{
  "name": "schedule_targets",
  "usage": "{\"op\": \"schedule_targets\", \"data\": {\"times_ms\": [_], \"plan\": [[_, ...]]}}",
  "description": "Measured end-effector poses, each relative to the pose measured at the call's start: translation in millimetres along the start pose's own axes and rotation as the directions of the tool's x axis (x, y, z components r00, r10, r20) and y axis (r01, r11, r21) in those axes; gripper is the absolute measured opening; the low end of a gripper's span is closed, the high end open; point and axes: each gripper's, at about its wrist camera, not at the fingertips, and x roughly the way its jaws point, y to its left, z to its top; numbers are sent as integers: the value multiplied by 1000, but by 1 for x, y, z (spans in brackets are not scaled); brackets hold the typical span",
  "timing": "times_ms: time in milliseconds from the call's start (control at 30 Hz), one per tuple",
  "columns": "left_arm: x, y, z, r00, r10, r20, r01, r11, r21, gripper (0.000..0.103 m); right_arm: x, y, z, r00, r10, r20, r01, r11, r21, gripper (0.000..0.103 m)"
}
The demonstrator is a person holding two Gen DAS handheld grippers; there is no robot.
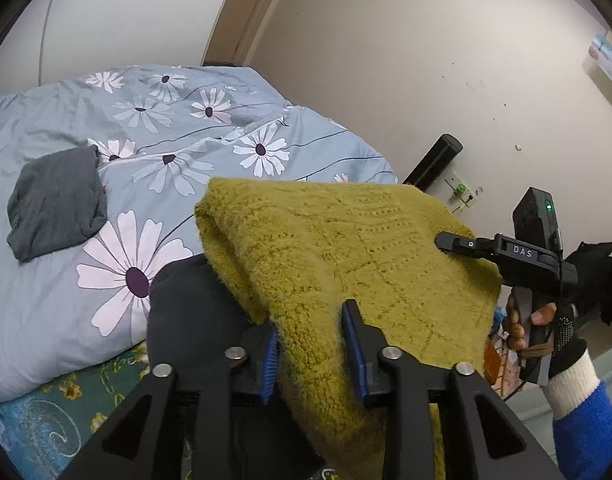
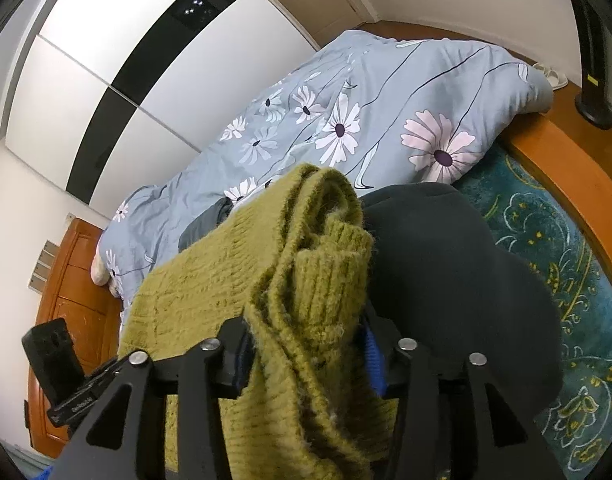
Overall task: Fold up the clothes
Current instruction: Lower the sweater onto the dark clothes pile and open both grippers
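Note:
A fuzzy olive-green knit sweater [image 1: 346, 248] is held up above the bed between both grippers. My left gripper [image 1: 312, 356] is shut on its near edge, blue pads pressing the knit. My right gripper [image 2: 306, 356] is shut on a bunched part with the ribbed cuff [image 2: 330, 280]; it also shows in the left wrist view [image 1: 458, 242], its finger lying on the sweater's right side. A dark garment [image 2: 458, 280] lies under the sweater on the bed. A folded grey garment [image 1: 56, 204] lies on the duvet at the left.
The bed has a blue floral duvet [image 1: 178, 136] over a teal patterned sheet [image 2: 546, 224]. A wooden bed frame [image 2: 566, 168] runs along the right. A wardrobe [image 2: 106, 60] stands behind the bed; a beige wall [image 1: 426, 60] is to the right.

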Motion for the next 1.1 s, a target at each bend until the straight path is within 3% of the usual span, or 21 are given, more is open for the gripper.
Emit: {"op": "schedule_targets", "data": {"times_ms": [167,333,467,600,700,767,900,1100], "plan": [[-16,-7,2,999,37,24,-38,999,24,56,-20,-1,-3,999,-34,28,33,999,11,54],[-46,-17,4,988,98,123,-105,993,54,60,-50,6,-4,989,-124,77,126,992,-14,57],[-51,-47,4,982,102,157,-127,980,154,61,-68,36,-8,976,-169,135,182,979,-89,57],[-40,-74,-9,982,118,148,-155,950,271,61,-68,82,-30,980,-105,171,144,960,-239,57],[-30,-74,-19,982,141,124,-173,940,295,61,-61,107,-51,985,-60,163,115,927,-357,57],[-24,-70,-25,982,151,111,-178,939,295,61,-54,105,-60,981,-114,158,167,910,-380,57],[-13,-61,-32,983,159,87,-177,946,270,61,-44,80,-67,978,-162,132,197,926,-323,57],[-2,-61,-37,982,172,71,-185,942,280,64,-38,63,-71,977,-155,145,190,943,-273,57]]}}
